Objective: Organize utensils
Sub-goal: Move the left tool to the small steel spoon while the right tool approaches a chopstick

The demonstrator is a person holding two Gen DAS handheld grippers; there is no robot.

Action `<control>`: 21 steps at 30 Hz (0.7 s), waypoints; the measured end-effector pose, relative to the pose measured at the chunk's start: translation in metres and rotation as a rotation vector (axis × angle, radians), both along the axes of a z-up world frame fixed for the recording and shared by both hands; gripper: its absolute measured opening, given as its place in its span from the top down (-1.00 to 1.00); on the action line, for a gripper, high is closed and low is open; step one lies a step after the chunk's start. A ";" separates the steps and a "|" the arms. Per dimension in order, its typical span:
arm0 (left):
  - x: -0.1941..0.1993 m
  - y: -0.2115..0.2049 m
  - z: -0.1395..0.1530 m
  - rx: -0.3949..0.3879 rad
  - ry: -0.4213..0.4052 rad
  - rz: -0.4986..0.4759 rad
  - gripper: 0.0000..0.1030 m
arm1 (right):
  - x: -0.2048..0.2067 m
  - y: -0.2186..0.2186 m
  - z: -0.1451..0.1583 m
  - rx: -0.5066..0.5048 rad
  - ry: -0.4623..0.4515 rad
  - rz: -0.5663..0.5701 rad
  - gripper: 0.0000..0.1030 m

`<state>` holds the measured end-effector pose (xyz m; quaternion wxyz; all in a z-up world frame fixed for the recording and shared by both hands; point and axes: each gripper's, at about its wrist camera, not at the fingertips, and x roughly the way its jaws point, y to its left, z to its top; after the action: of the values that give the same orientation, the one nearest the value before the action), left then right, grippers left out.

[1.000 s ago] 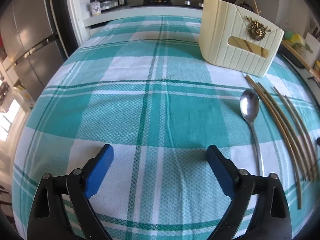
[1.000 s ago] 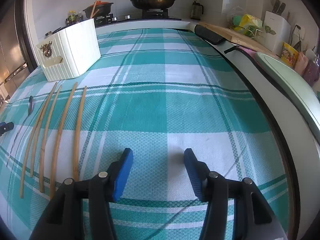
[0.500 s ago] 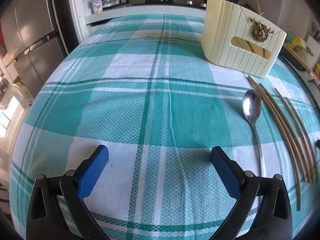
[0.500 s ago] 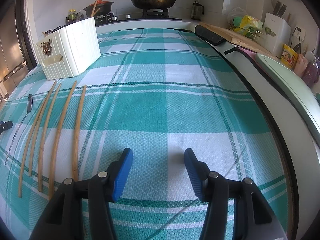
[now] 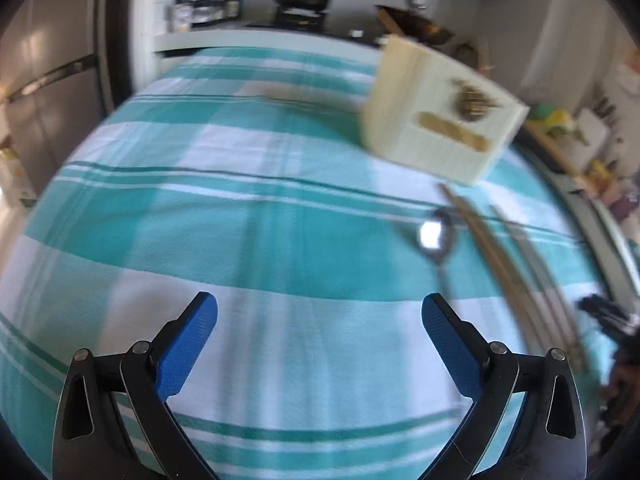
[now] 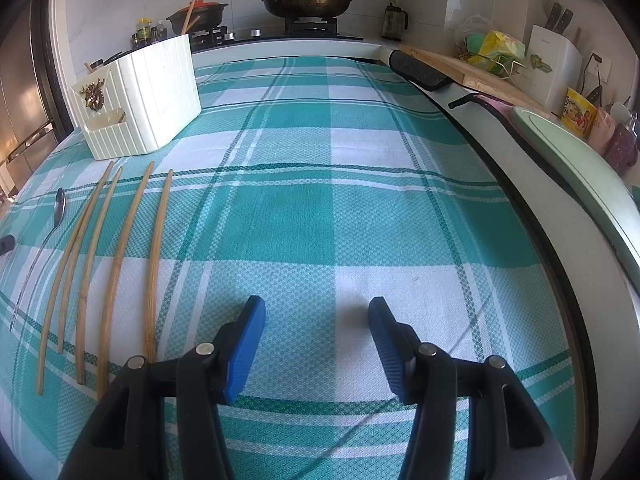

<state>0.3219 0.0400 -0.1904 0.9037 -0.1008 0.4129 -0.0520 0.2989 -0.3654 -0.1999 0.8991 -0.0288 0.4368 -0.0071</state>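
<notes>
Holding your left claw (image 5: 319, 314) spread wide, you are hovering it over bare checked cloth (image 5: 280, 240) with nothing between its blue pads. Your right claw (image 6: 316, 322) is standing partly apart, also gripping nothing. In the right view, the chopsticks (image 6: 116, 256) are lying side by side at lower left, the spoon (image 6: 56, 216) just beside them toward the left edge, and the cream holder (image 6: 140, 100) is sitting at upper left.

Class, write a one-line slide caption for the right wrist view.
Open right gripper above a checked cloth; five chopsticks and a spoon lie before a white holder.
</notes>
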 end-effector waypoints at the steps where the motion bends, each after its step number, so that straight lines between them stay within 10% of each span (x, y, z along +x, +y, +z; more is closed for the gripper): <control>1: 0.001 -0.012 0.002 -0.010 0.010 -0.036 -0.98 | 0.000 0.000 0.000 0.000 0.000 0.000 -0.06; 10: 0.015 -0.082 -0.015 0.272 0.078 -0.082 -0.99 | 0.000 0.000 0.002 0.012 -0.001 0.000 -0.06; 21: 0.008 -0.057 -0.017 0.238 0.095 -0.028 -0.99 | 0.019 0.079 0.013 0.045 0.102 0.287 0.02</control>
<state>0.3303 -0.0172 -0.2075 0.8879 0.0108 0.4597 -0.0106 0.3182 -0.2865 -0.1866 0.8679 -0.0712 0.4733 0.1329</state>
